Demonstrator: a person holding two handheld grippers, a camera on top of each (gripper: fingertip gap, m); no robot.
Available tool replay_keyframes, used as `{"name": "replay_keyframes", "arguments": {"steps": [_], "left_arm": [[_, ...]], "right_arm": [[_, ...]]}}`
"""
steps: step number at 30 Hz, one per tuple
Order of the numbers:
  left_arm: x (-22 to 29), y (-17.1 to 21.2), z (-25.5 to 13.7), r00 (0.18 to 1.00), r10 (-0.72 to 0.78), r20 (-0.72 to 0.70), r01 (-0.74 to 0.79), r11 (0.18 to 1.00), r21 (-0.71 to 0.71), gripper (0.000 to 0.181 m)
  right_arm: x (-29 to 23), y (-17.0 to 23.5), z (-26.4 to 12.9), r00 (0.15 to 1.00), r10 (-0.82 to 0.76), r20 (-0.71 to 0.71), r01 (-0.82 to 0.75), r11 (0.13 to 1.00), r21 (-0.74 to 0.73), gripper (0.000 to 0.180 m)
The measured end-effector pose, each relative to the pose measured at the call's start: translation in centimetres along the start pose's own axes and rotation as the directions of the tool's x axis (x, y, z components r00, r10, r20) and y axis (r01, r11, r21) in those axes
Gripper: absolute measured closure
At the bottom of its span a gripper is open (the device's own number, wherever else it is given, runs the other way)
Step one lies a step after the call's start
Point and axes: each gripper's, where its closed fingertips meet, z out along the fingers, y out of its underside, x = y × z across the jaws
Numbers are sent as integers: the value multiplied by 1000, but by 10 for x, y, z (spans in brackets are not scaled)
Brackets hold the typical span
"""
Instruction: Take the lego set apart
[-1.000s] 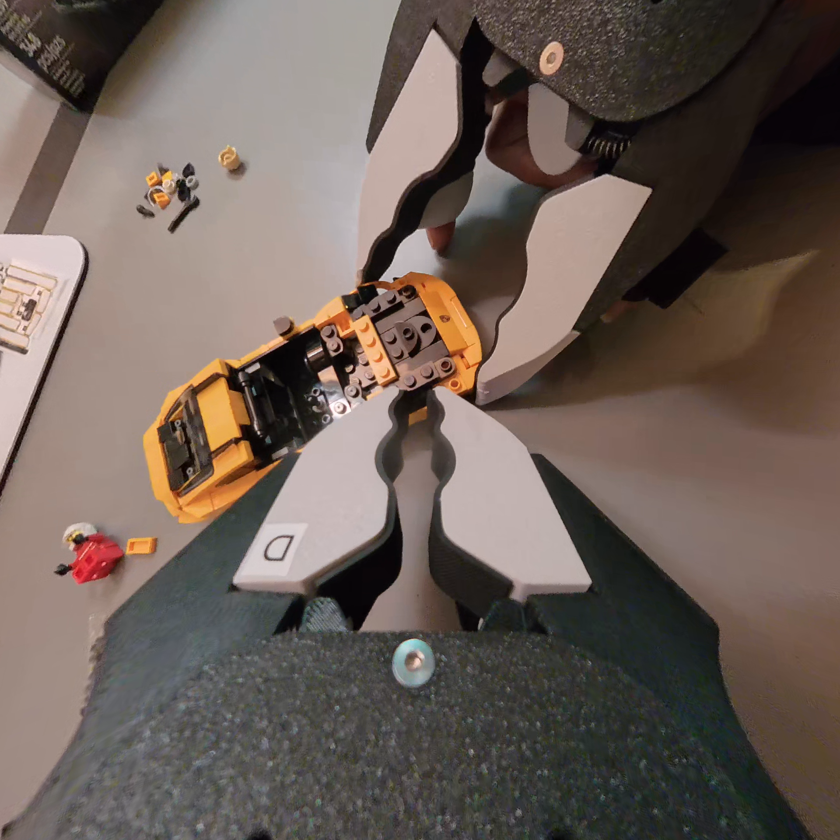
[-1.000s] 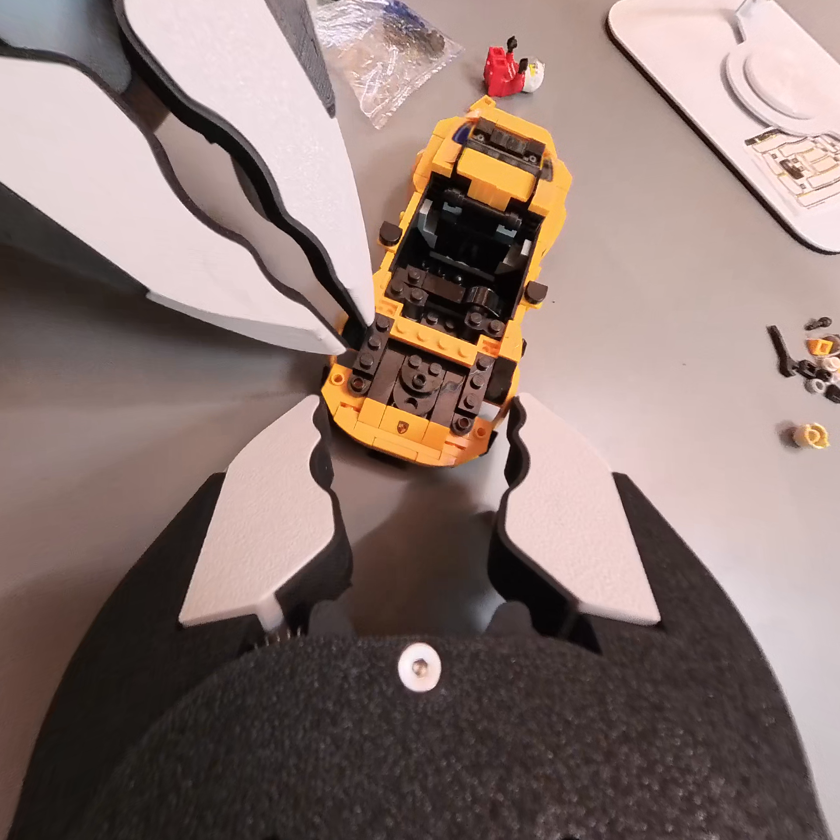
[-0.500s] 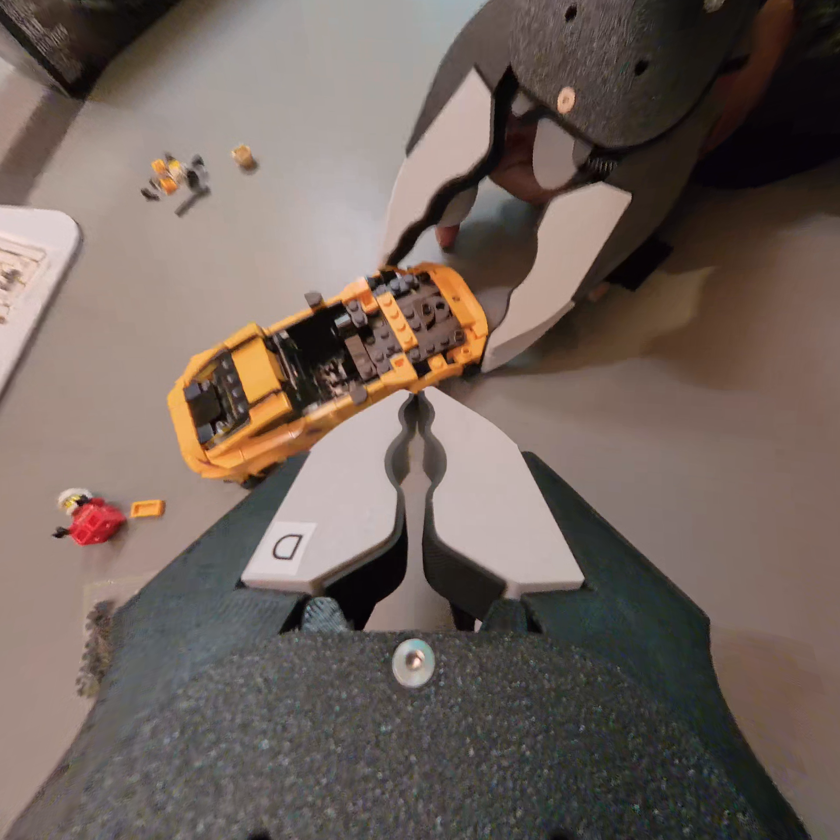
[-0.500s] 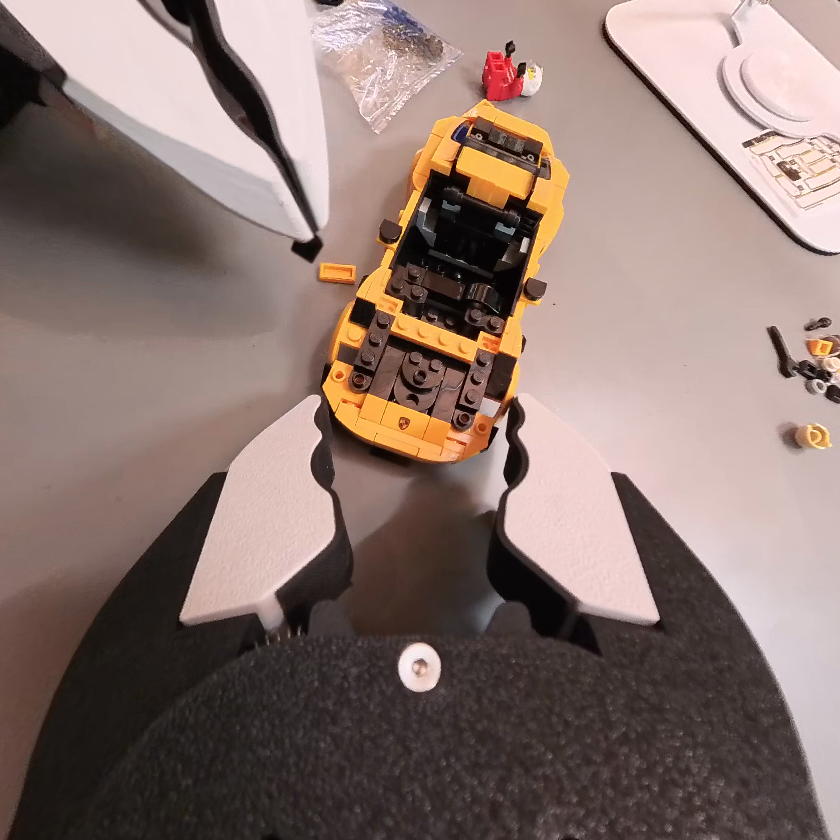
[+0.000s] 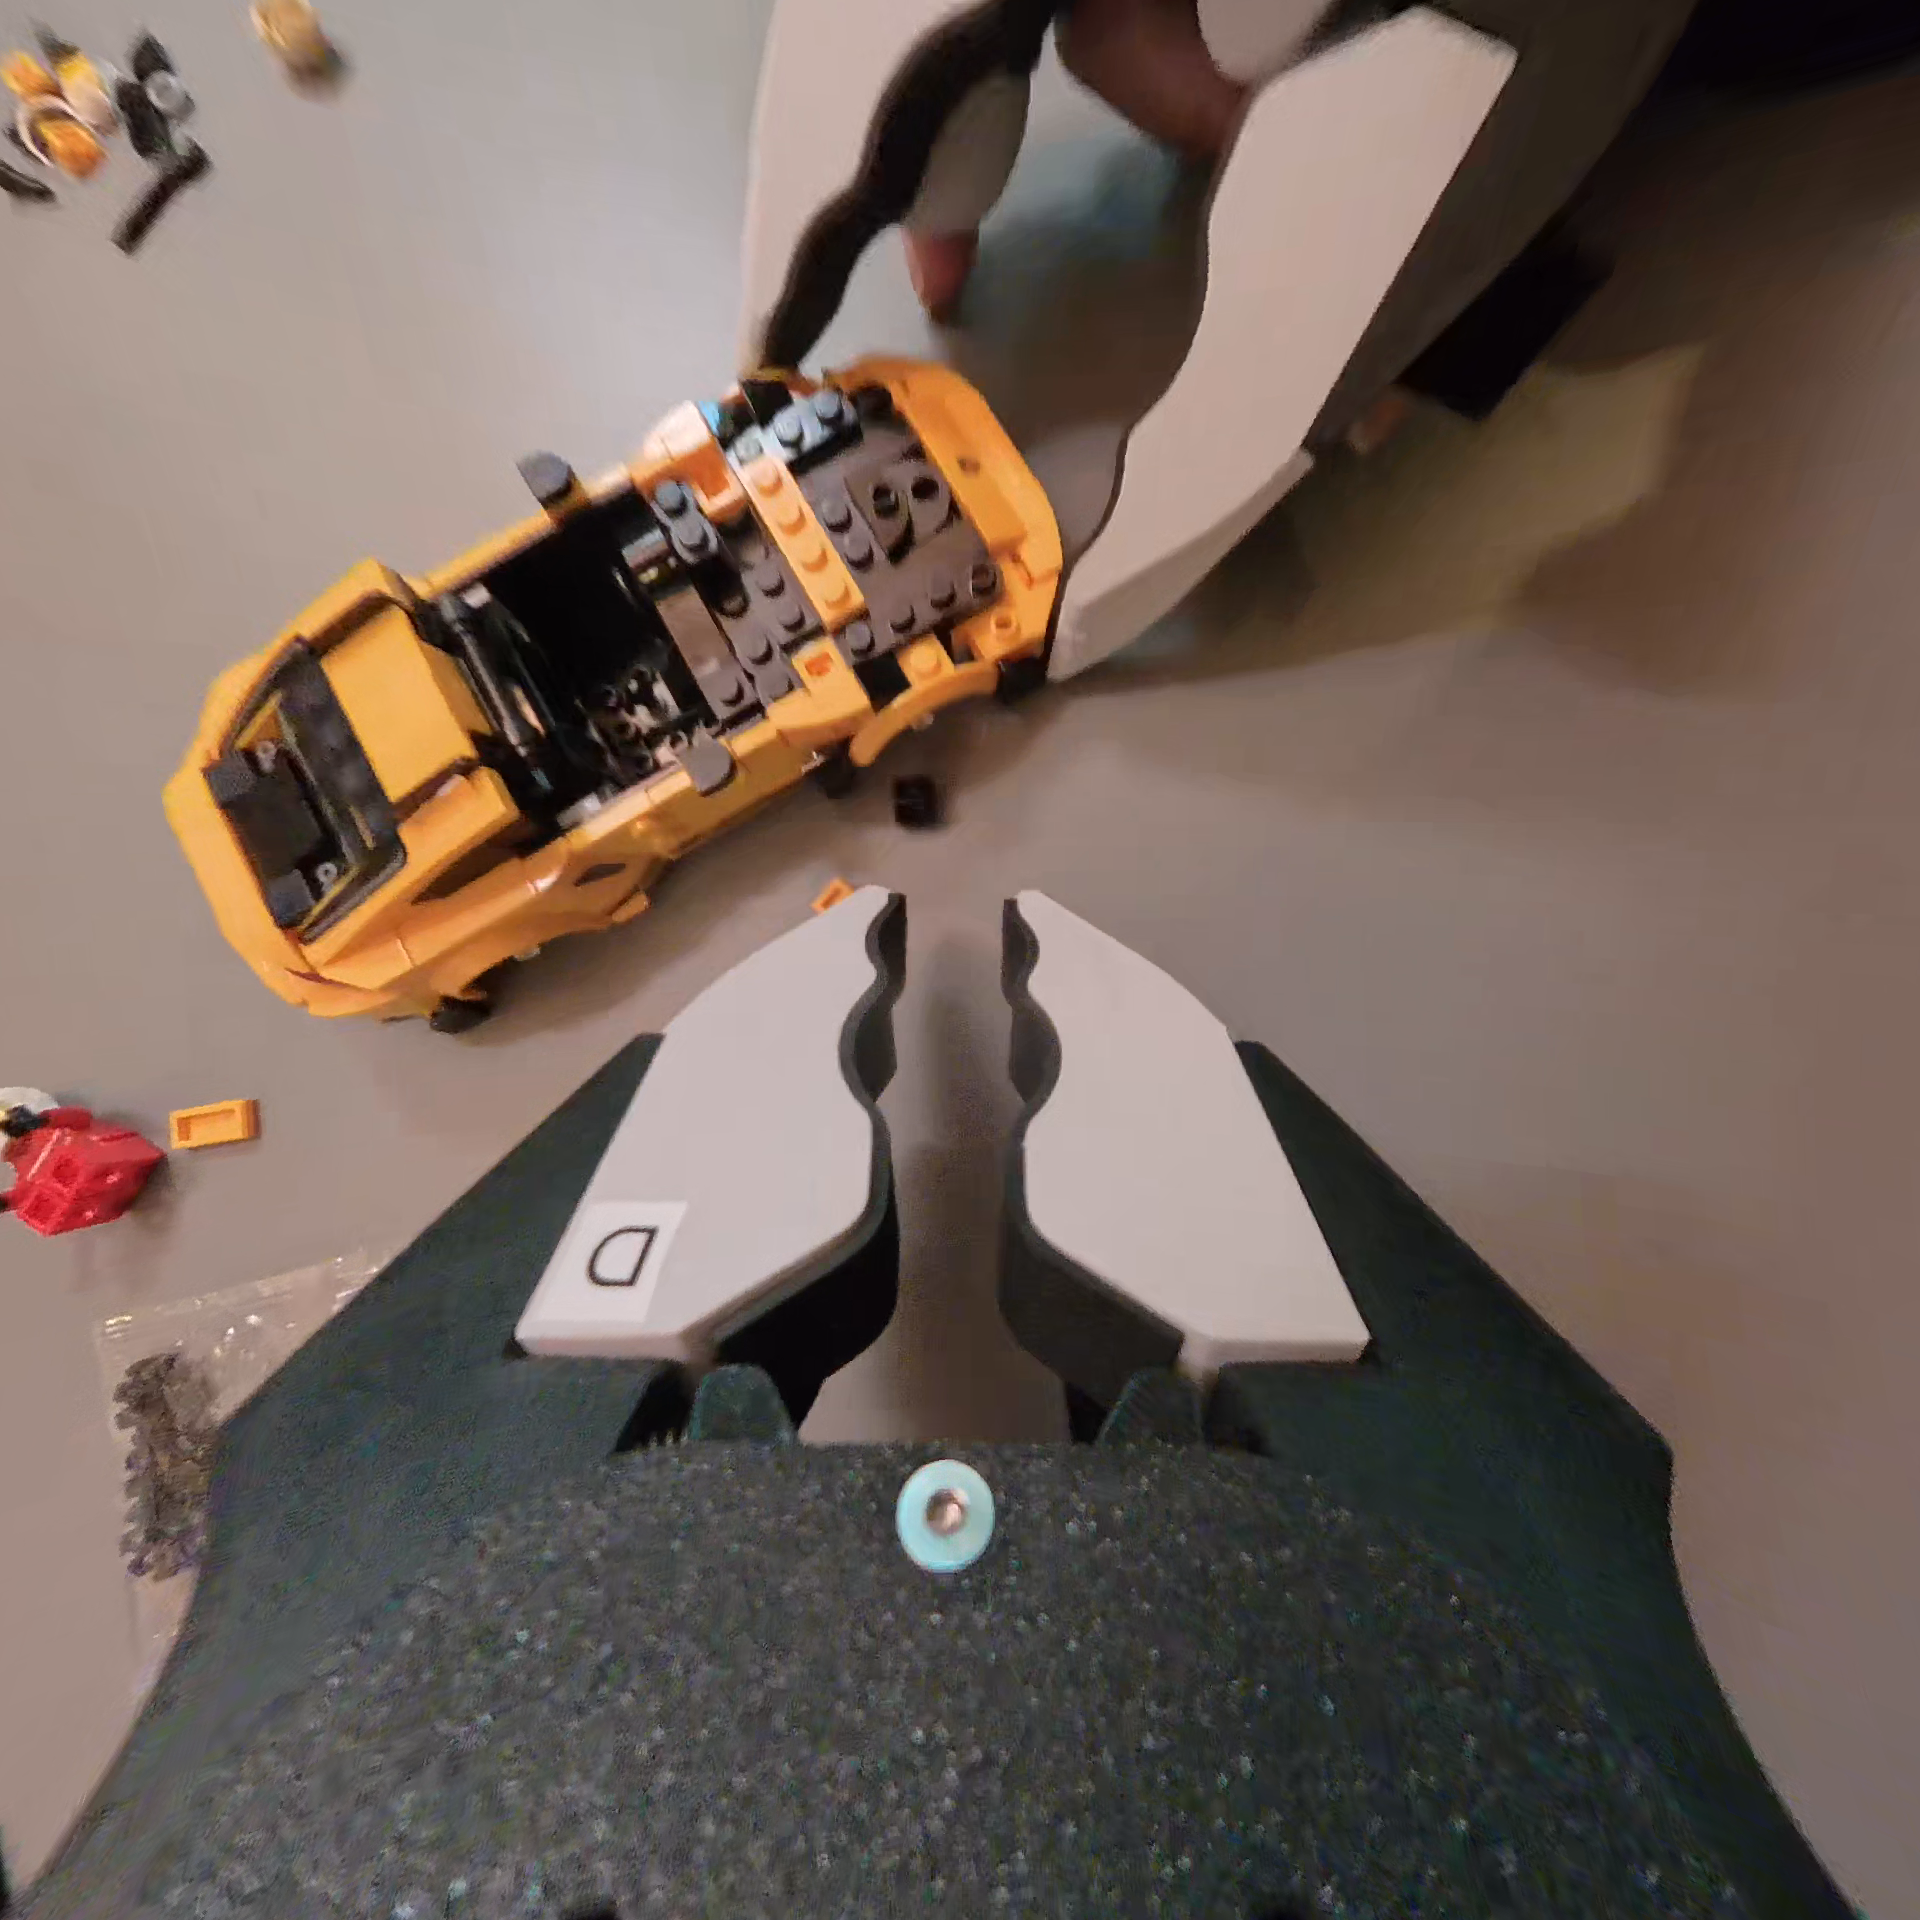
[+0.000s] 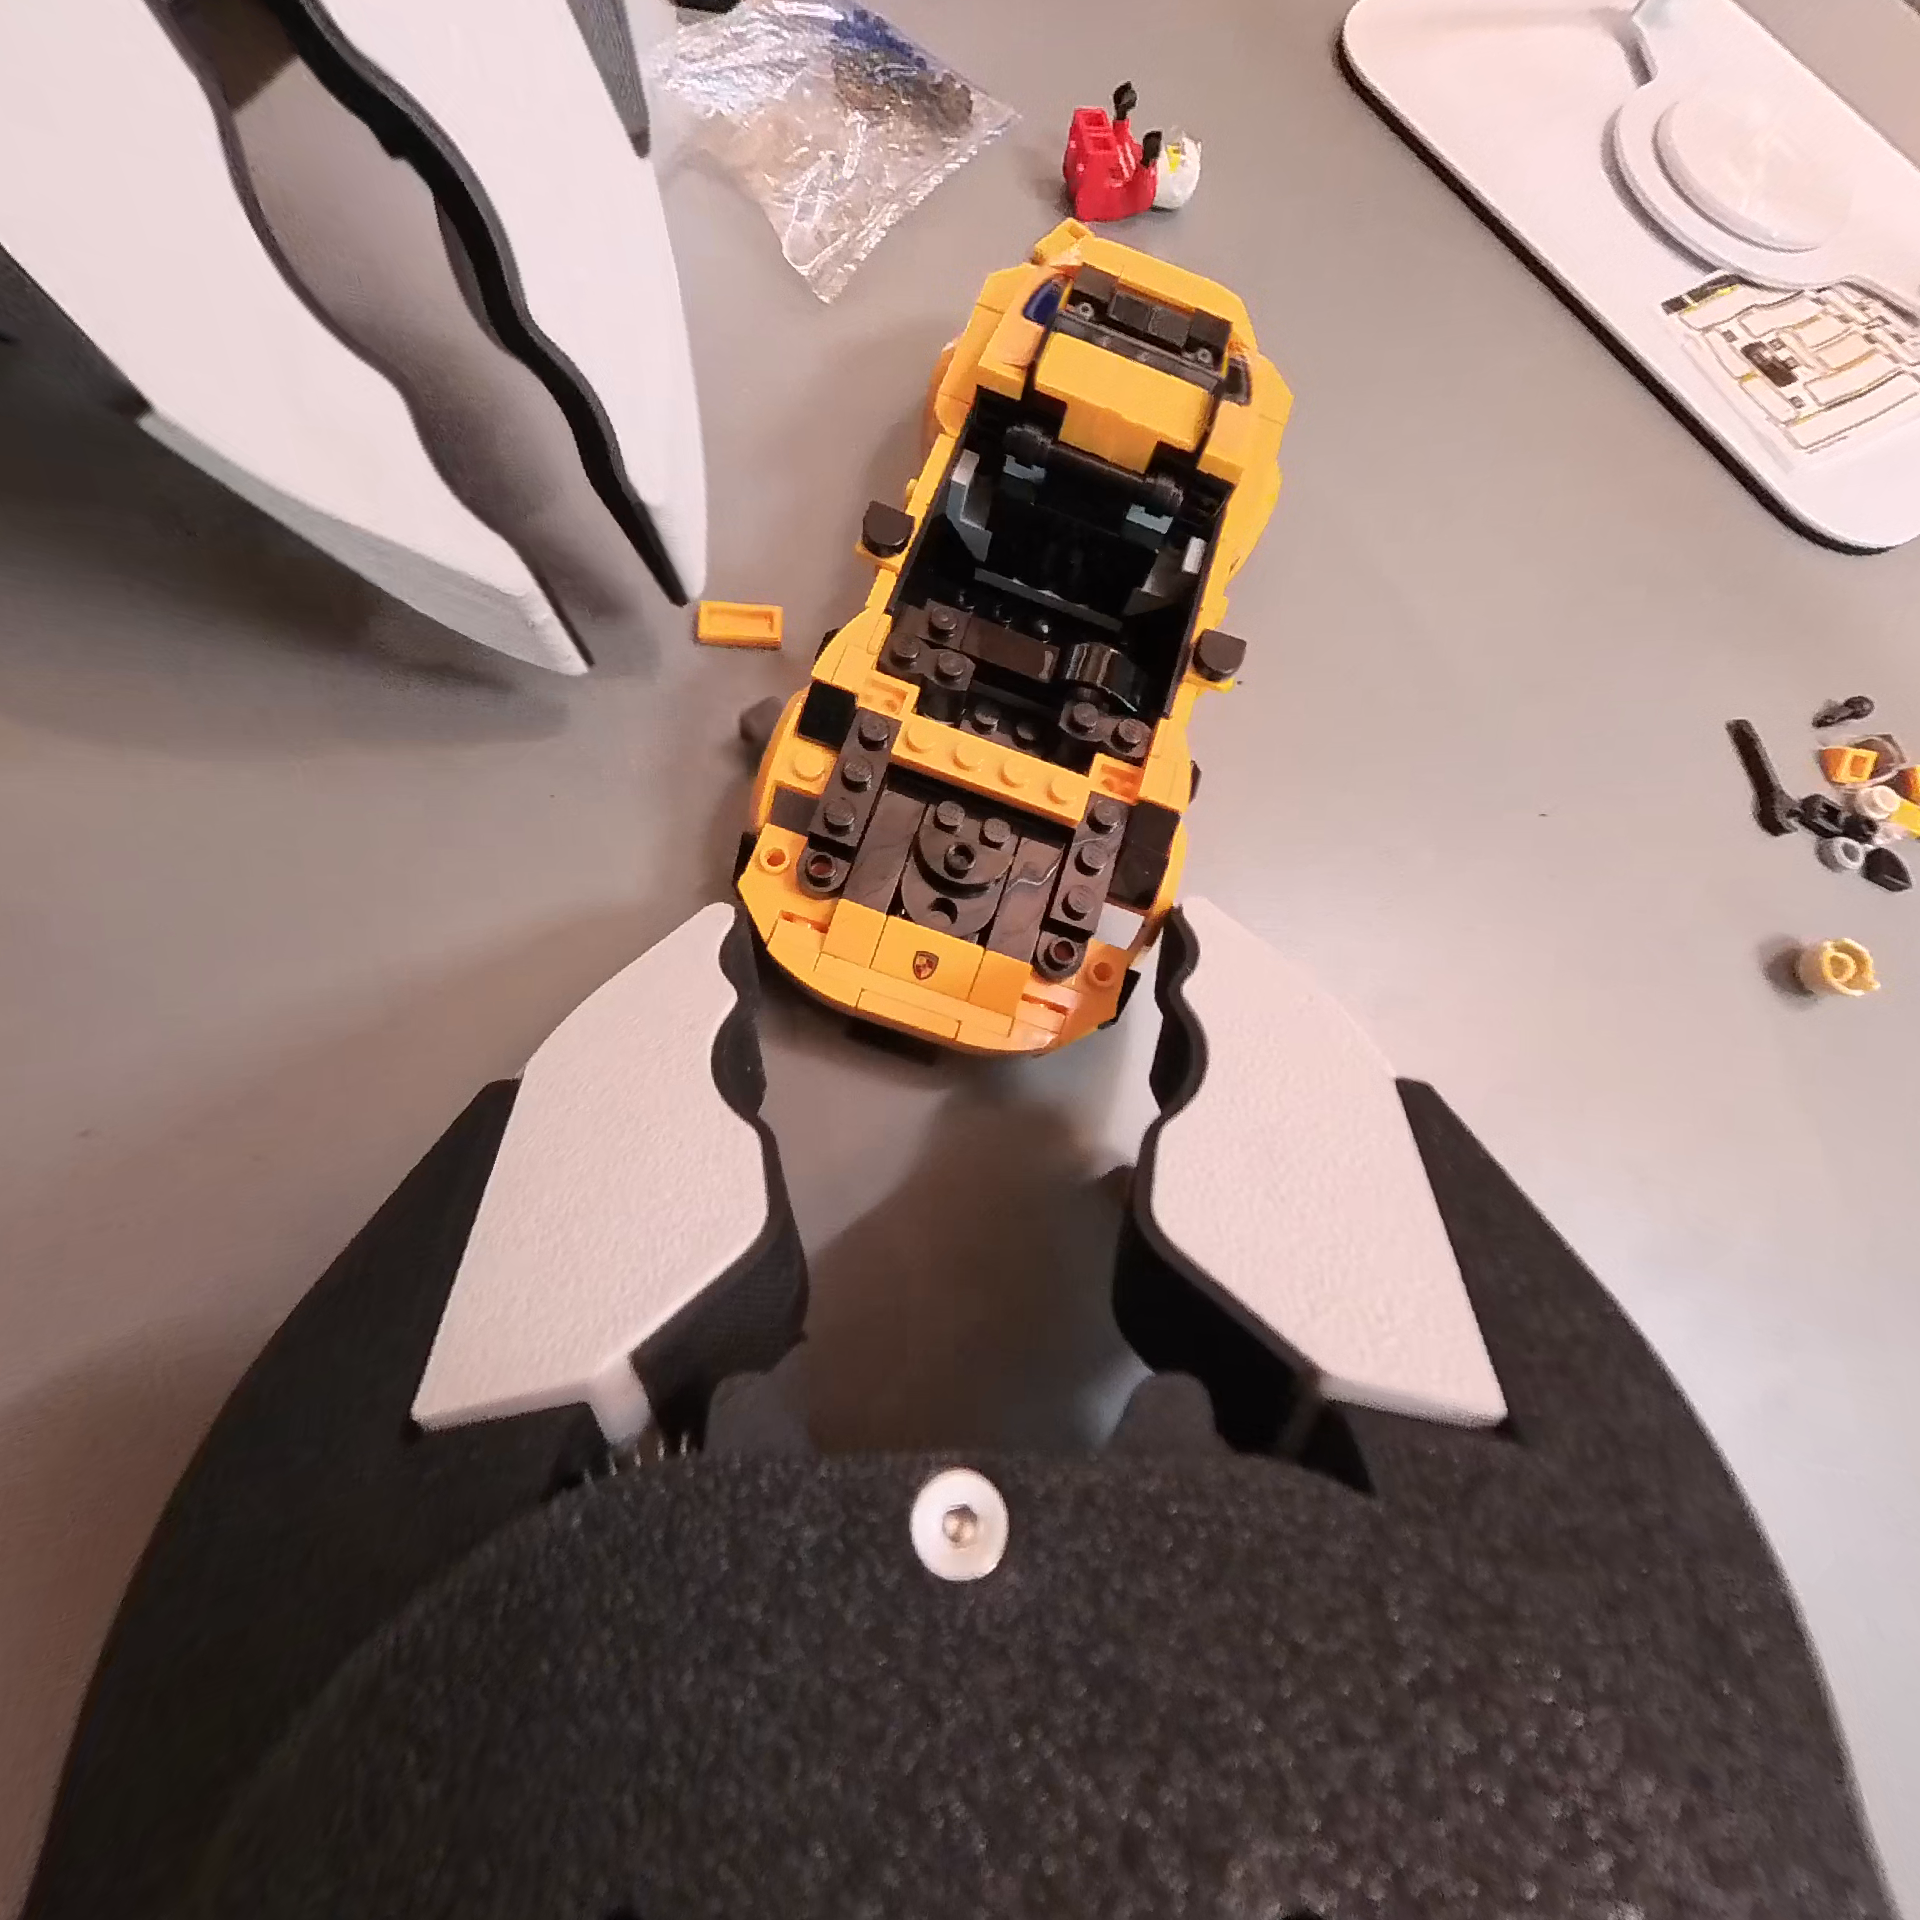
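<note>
The yellow-orange lego car lies on the grey table with its roof off, showing black inner bricks. It also shows in the left wrist view. My right gripper has its jaws against both sides of the car's nose and also shows in the left wrist view. My left gripper is slightly open and empty, a little back from the car's side. It also shows in the right wrist view. A small black piece and an orange tile lie loose between it and the car.
A red minifigure part and a clear plastic bag lie beyond the car's tail. A white tray with a sticker sheet is at the far right. A small pile of loose parts and a tan round piece lie to the right. The left gripper is farther from the tan round piece, some 25 cm, than the right, some 15 cm.
My left gripper drew back from the car's front corner with a small black piece, then opened. The piece now lies on the table beside the car. The right gripper has not moved.
</note>
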Motion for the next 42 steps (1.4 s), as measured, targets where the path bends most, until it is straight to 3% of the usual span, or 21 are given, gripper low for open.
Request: {"name": "replay_keyframes", "arguments": {"steps": [7, 11, 23, 34, 36, 39, 42], "left_arm": [[-5, -40, 1, 998, -30, 64, 18, 985, 170, 161], [-7, -40, 12, 990, 94, 105, -104, 990, 98, 159], [-11, -38, 16, 907, 406, -112, -416, 904, -94, 167], [-11, -38, 17, 859, 490, -152, -505, 858, -89, 172], [-4, -36, 16, 843, 502, -194, -523, 849, -72, 181], [-4, -18, 27, 811, 561, -163, -582, 800, -145, 181], [6, -30, 16, 849, 497, -183, -510, 859, -35, 181]], "right_arm": [[2, 0, 0, 1000, 8, -10, -8, 1000, -2, 106], [2, 0, 0, 1000, 7, -12, -7, 1000, -2, 106], [2, 0, 0, 1000, 9, -9, -9, 1000, -2, 106], [2, 1, 0, 1000, 12, -6, -12, 1000, -3, 106], [3, 1, 0, 1000, 19, -14, -19, 1000, -5, 106], [6, 2, 0, 1000, 21, -22, -21, 1000, -5, 107], [6, 2, 0, 1000, 17, -20, -17, 1000, -5, 107]]}}
